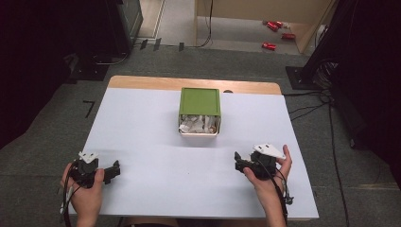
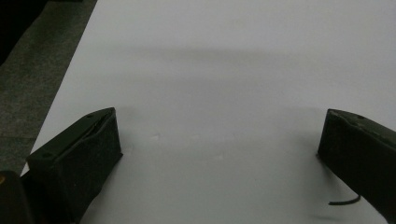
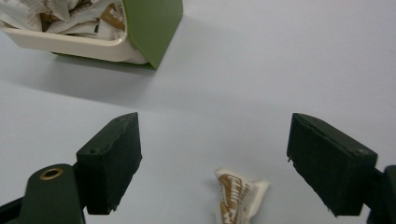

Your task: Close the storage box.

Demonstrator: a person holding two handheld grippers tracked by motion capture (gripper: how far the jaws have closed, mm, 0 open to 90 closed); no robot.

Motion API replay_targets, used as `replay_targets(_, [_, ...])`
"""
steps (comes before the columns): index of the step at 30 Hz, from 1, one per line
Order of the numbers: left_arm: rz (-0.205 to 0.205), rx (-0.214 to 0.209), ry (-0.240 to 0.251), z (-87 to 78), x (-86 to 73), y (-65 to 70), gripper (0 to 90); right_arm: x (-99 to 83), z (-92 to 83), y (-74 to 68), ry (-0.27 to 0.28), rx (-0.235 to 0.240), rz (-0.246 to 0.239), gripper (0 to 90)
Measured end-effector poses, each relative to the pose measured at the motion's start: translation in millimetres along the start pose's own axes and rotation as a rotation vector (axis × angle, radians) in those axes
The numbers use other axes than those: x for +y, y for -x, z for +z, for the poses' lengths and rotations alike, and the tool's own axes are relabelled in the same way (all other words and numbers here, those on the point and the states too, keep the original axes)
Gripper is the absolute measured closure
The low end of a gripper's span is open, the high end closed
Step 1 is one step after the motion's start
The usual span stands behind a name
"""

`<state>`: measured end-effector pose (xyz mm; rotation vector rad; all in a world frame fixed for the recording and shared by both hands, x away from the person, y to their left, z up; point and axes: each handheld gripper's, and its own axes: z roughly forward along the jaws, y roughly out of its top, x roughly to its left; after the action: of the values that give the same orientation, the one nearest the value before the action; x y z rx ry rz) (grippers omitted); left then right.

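Observation:
A green box with a cream rim lies tipped on its side at the table's far middle, its mouth toward me and full of white and brown sachets. The right gripper view has its corner at top left. One loose sachet lies on the table between and just below the wide-apart jaws of my right gripper, which touches nothing. That gripper sits at the front right. My left gripper rests at the front left, also open over bare white table.
The white table top has a wooden strip along its far edge. Grey carpet surrounds it. Cables trail on the floor to the right, and red cans lie far back.

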<state>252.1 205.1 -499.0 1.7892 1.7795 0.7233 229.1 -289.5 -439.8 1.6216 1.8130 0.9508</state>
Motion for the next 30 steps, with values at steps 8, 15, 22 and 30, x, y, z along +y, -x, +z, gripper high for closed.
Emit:
replay_targets(8, [0.0,0.0,0.0,0.0,0.0,0.0,0.0,-7.5,-6.8,16.7,-0.006,-0.036,0.002,18.0])
replay_targets(15, [0.0,0.0,0.001,0.0,0.0,0.0,0.0,-13.5,-11.6,30.5,-0.009,-0.063,0.022,18.0])
replay_targets(22, [0.0,0.0,0.001,0.0,-0.1,0.1,0.0,-19.2,-15.0,41.5,-0.016,-0.087,0.028,18.1])
replay_targets(30, [0.001,0.0,0.001,0.0,-0.1,0.1,0.0,-27.8,-17.8,53.6,-0.025,-0.116,0.043,18.1])
